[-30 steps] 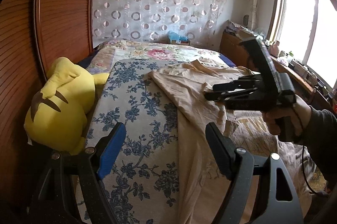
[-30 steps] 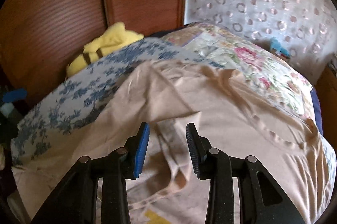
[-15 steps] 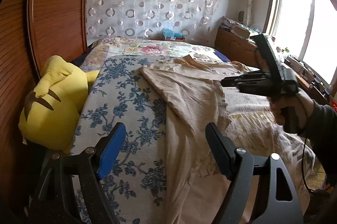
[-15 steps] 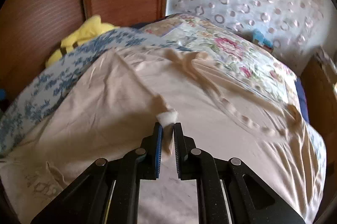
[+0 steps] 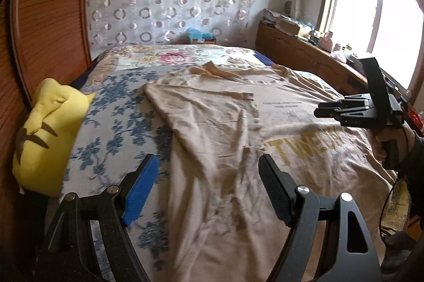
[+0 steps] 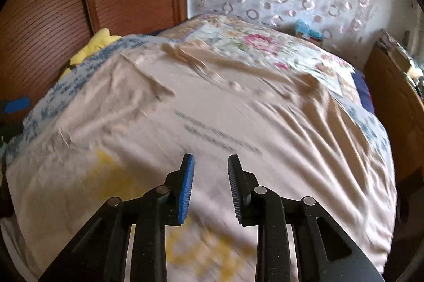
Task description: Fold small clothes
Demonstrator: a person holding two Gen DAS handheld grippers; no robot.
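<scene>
Nearest, the left gripper (image 5: 209, 192) hangs with jaws wide and empty over the beige T-shirt's (image 5: 238, 123) rumpled near part, where 1 side is folded across the middle. Further right, the right gripper (image 6: 210, 184) has just been opening, nothing between its pads, above the printed chest. To fold well, I judge each gripper should pinch a hem or shoulder edge, then carry it flat without dragging wrinkles. Yellow lettering (image 5: 299, 146) begins "TWE"; the small dark lines are too blurred to read. Beyond, the shirt covers the flowered bedspread (image 5: 116, 123).

Shirt's (image 6: 212, 101) dark and yellow print too motion-blurred to read
</scene>
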